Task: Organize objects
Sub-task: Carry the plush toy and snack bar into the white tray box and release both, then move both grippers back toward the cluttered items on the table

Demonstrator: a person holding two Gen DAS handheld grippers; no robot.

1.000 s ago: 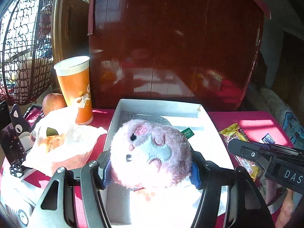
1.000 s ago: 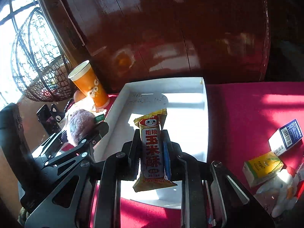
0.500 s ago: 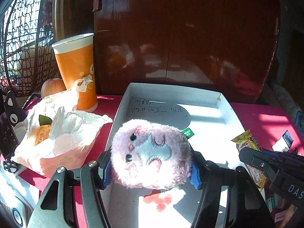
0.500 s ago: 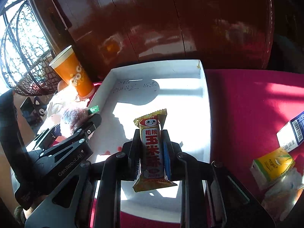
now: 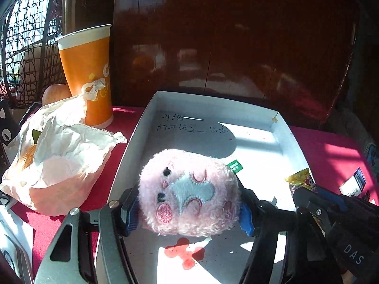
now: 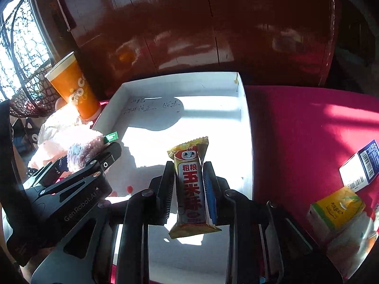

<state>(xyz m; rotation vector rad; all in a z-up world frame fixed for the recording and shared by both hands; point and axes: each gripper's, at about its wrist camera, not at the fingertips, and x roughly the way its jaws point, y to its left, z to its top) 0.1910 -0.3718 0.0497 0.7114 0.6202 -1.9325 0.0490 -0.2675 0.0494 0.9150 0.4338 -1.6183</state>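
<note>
My left gripper [image 5: 187,209] is shut on a pink plush toy [image 5: 188,190] with a blue patch and a green tag, held over the near left part of the white tray [image 5: 281,127]. My right gripper [image 6: 189,187] is shut on a yellow and red snack bar [image 6: 190,184], held upright over the tray's [image 6: 246,118] near right part. The plush [image 6: 81,145] and left gripper show at the left of the right wrist view. The snack bar [image 5: 302,181] and right gripper show at the right of the left wrist view.
An orange paper cup [image 5: 88,75], an apple [image 5: 55,93] and a white bag with bread [image 5: 59,151] lie left of the tray. A blue-white box [image 6: 363,163] and a yellow carton [image 6: 337,208] lie on the red cloth at right. A dark wooden panel [image 5: 236,35] stands behind.
Both grippers have moved forward and lower over the tray with their objects held. The plush has tilted a little, its face turned more to the left.
</note>
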